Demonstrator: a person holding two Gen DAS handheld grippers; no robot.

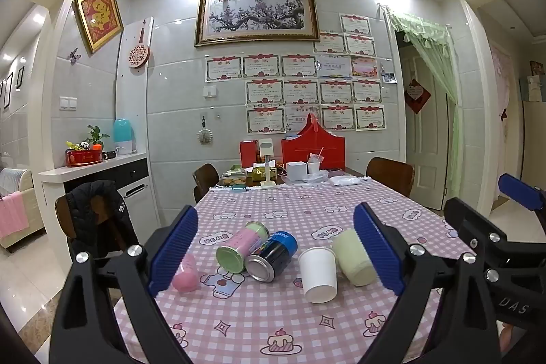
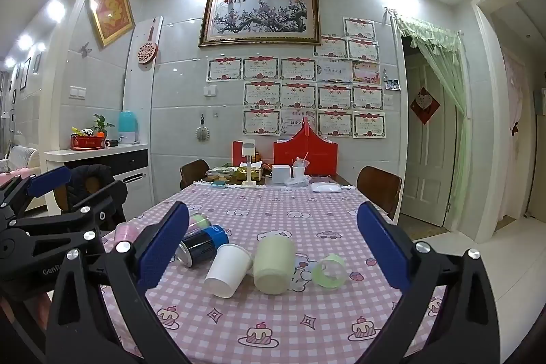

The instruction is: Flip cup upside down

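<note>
Blue-padded fingers of my right tool stand spread wide and empty above the pink checked desk, as does my left tool. Between the right jaws a white paper cup lies tipped toward me, touching a cream plastic cup on its side; a dark drink can and a pastel can lie to the left, a green tape roll to the right. I judge the paper cup light, thin-walled and easily crushed, so I would pinch it gently across mid-wall.
</note>
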